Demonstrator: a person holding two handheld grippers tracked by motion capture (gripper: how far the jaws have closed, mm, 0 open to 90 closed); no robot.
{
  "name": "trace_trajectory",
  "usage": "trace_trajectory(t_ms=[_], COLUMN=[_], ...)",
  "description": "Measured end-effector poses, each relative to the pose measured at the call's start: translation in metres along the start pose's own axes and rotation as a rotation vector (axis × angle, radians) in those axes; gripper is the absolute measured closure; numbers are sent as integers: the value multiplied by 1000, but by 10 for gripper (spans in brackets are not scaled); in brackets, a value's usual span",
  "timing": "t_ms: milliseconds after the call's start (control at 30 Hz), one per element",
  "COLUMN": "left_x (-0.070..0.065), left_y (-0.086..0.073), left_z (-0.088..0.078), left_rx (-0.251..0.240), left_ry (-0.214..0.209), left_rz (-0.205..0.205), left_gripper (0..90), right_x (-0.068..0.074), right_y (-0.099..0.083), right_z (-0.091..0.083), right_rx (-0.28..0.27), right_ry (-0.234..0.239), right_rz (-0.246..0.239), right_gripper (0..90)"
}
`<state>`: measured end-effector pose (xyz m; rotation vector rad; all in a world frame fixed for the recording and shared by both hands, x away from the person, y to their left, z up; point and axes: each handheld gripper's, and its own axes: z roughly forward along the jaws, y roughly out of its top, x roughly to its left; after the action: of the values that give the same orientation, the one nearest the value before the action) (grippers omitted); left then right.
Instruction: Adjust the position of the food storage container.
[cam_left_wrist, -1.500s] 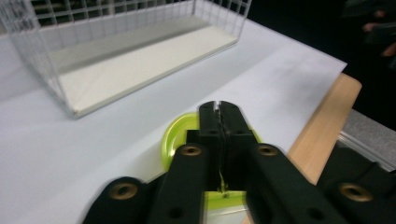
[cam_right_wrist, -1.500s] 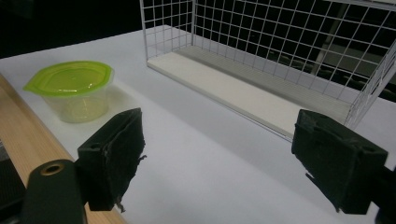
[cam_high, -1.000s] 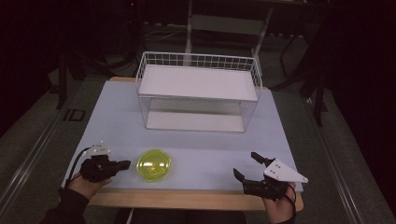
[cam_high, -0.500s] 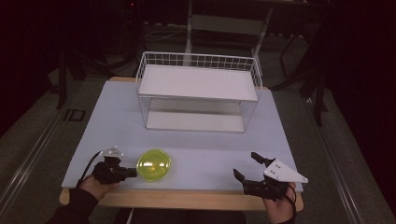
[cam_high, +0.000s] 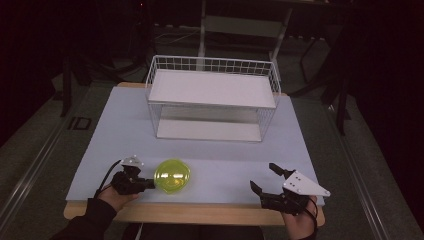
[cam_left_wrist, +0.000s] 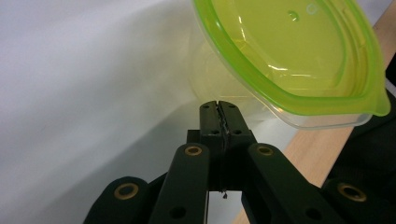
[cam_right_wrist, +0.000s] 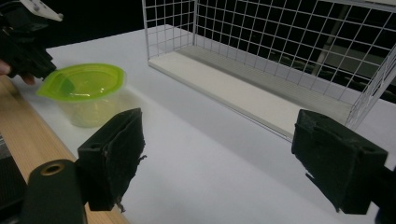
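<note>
Jaws pressed together with nothing between them, our left gripper (cam_high: 148, 184) sits at the table's (cam_high: 215, 160) near edge, its tips right at the left side of the container (cam_high: 172, 176), which lies just to its right. Our right gripper (cam_high: 266, 181), spread wide, waits well apart. Round, clear-walled, green-lidded, the container has no long axis. Farther back stands the wire rack (cam_high: 212, 102).

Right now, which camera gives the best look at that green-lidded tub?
The right gripper view: the tub stands whole, green lid over a clear body, on the white table. The left gripper view is too close, cutting off the tub past its shut left gripper. The high view shows its lid from above.
</note>
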<state>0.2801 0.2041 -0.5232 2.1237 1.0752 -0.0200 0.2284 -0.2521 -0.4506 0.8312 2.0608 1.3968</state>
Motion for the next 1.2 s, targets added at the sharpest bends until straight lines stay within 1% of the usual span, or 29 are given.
trace_trajectory(t_ms=[167, 200, 233, 333, 433, 500, 633, 667, 733, 767, 800, 833, 900, 933, 967, 1033, 1067, 1100, 1167, 1200], left_x=[-5, -7, -8, -13, -15, -15, -12, -13, -15, -18, -21, -23, -28, -30, -32, -36, -37, -37, -36, -35], left_y=[12, 14, 17, 24, 30, 32, 33, 31, 28, 26, 24, 22, 19, 18, 16, 14, 15, 15, 17, 18], left_z=[11, 13, 16, 24, 31, 33, 30, 29, 25, 24, 23, 22, 19, 19, 19, 21, 23, 25, 28, 30], left_rx=[-5, -13, -8, -5, -13, -14, -27, -28, -34, -25, -28, -30, -30, -27, -24, -14, -12, -15, -20, -26], left_ry=[-13, -14, -16, -25, -39, -29, -11, 5, 13, 34, 41, 34, 28, 12, 6, -23, -24, -37, -46, -58], left_rz=[7, 7, 8, 27, 28, 32, -1, -2, -13, -8, -17, -31, -42, -53, -58, -58, -56, -62, -72, -83], left_gripper=[900, 900, 900, 900, 900, 900, 900, 900, 900, 900, 900, 900, 900, 900, 900, 900, 900, 900, 900, 900], right_x=[0, 0, 0, 0, 0, 0, 0, 0, 0, 0, 1, 1, 1, 2, 1, 1, 1, 1, 1, 2], right_y=[0, 0, 0, 0, 0, 0, -1, -1, 0, 0, 0, 0, 0, 0, 0, 0, 0, 0, 0, 0], right_z=[-1, -1, -1, -1, -1, -1, 0, 0, 0, 0, 0, 0, 0, 0, 0, 0, 0, 0, 0, 0], right_rx=[-2, -2, -2, -2, 1, 4, 6, 6, 5, 4, 3, 3, 3, 3, 3, 3, 3, 4, 6, 6], right_ry=[-2, -2, -3, -4, -5, -5, -4, -3, -4, -6, -7, -7, -7, -8, -8, -8, -7, -6, -6, -6], right_rz=[-4, -4, -4, -5, -6, -6, -5, -4, -8, -10, -13, -16, -18, -19, -18, -19, -20, -16, -15, -16], right_gripper=[168, 168, 167, 168, 168, 168, 168, 168, 168, 168, 168, 168, 168, 168, 168, 168, 168, 168, 168, 168])
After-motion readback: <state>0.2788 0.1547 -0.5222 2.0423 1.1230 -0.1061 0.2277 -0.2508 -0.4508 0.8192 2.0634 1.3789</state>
